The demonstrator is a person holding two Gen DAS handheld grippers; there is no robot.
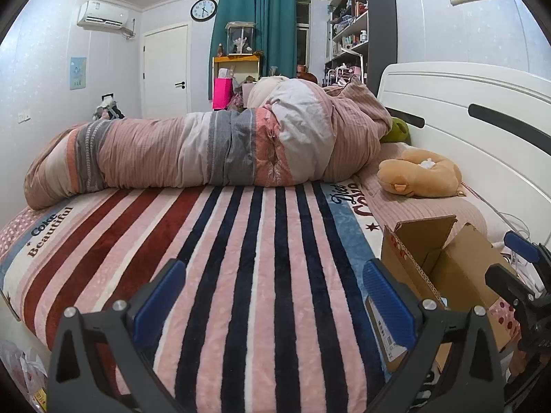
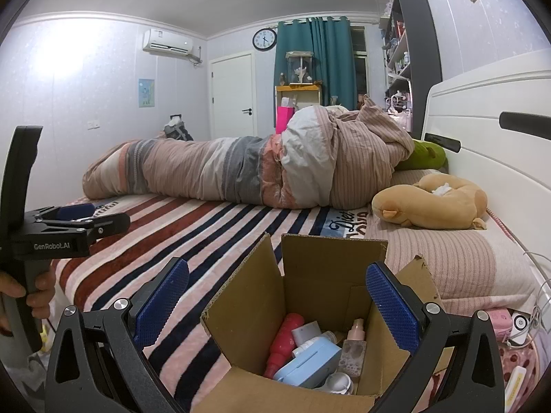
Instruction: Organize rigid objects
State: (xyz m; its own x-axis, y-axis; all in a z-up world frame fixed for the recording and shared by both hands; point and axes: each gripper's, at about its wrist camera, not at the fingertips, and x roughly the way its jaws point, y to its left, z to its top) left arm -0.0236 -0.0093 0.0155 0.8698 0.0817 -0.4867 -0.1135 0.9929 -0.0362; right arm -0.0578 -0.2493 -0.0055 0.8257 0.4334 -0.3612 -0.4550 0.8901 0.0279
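An open cardboard box (image 2: 320, 275) stands on the striped bed blanket, directly under my right gripper (image 2: 277, 297), which is open and empty above it. Inside lie a red bottle (image 2: 284, 340), a light blue case (image 2: 306, 361), a pink-capped clear bottle (image 2: 354, 347) and white containers. The box also shows in the left wrist view (image 1: 458, 268) at the right. My left gripper (image 1: 273, 297) is open and empty over the bare striped blanket (image 1: 241, 241). It shows from the side in the right wrist view (image 2: 79, 216).
A rolled quilt (image 1: 206, 151) lies across the far side of the bed. A tan plush toy (image 2: 434, 203) rests on the pillow by the white headboard (image 2: 482, 130). Cables and small items (image 2: 516, 323) lie at the right edge.
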